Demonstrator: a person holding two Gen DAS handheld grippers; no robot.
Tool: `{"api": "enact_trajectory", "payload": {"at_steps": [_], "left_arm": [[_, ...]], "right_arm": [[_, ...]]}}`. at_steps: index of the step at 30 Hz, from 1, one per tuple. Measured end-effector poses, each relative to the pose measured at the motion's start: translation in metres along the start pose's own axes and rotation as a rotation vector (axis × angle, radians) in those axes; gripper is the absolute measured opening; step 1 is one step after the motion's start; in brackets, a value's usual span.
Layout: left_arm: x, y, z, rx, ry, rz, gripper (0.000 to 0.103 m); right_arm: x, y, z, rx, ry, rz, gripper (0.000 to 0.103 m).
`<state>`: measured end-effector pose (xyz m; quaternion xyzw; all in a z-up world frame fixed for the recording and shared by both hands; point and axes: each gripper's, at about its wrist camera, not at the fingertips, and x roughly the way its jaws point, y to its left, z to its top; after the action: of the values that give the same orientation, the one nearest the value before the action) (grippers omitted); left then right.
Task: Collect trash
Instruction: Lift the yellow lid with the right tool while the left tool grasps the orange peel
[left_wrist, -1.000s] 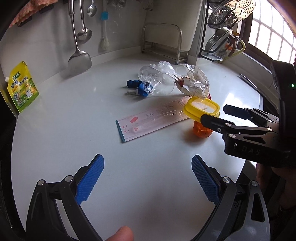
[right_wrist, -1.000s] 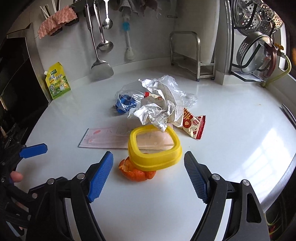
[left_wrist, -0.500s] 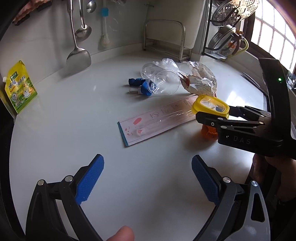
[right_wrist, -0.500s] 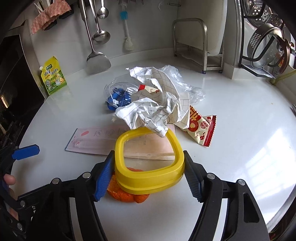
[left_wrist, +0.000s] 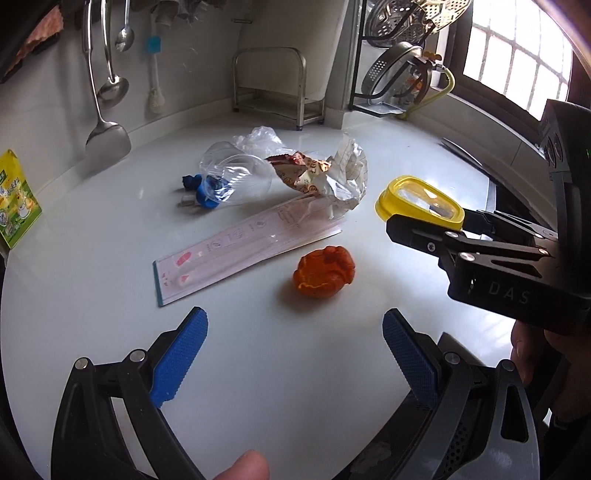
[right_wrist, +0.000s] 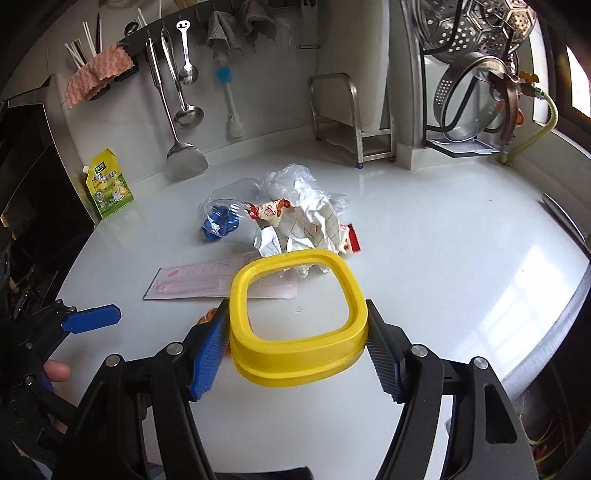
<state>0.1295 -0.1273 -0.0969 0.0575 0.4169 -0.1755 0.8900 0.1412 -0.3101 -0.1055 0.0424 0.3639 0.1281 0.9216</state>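
We find the right gripper (right_wrist: 297, 345) with its fingers closed on the two sides of the yellow-rimmed lid (right_wrist: 298, 321), which it carries flat and clear of the white surface (right_wrist: 443, 236). The left gripper (left_wrist: 293, 363) has its fingers spread wide and empty. The orange peel (left_wrist: 324, 272) lies on the surface directly ahead of the left fingers, centred between them and just beyond their tips; from the right wrist view only a sliver shows past the lid's near left edge. We judge the left hand the nearer and freer for it. The peel is a roundish lump with no marked long axis, so no turn of the wrist seems needed. The remaining litter, pink flat packet (left_wrist: 247, 251), crumpled wrapper (left_wrist: 325, 175) and clear plastic cup (left_wrist: 232, 181), lies farther off.
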Motion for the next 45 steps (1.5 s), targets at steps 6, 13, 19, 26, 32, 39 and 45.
{"api": "enact_trajectory", "payload": {"at_steps": [6,13,19,26,32,39,45], "left_arm": [[0.019,-0.027,0.011,0.039,-0.010,0.025,0.093],[0.049,-0.038,0.017,0.040,0.033,0.060,0.070],[0.056,-0.037,0.017,0.036,0.014,0.099,0.045],[0.038,-0.029,0.013,0.041,-0.021,0.045,0.009],[0.012,-0.011,0.008,0.008,-0.046,0.062,0.008],[-0.023,0.012,0.000,-0.009,-0.070,0.101,0.008],[-0.051,0.024,-0.016,-0.009,-0.084,0.123,0.008]], "right_arm": [[-0.019,-0.028,-0.015,0.045,-0.015,-0.013,0.066],[-0.040,-0.048,-0.026,0.085,-0.042,-0.013,0.066],[-0.045,-0.049,-0.032,0.093,-0.048,-0.003,0.066],[-0.043,-0.036,-0.030,0.088,-0.053,0.020,0.066],[-0.043,-0.010,-0.027,0.061,-0.049,0.043,0.066],[-0.050,0.021,-0.024,0.031,-0.058,0.059,0.066],[-0.058,0.043,-0.034,0.017,-0.052,0.066,0.066]]}}
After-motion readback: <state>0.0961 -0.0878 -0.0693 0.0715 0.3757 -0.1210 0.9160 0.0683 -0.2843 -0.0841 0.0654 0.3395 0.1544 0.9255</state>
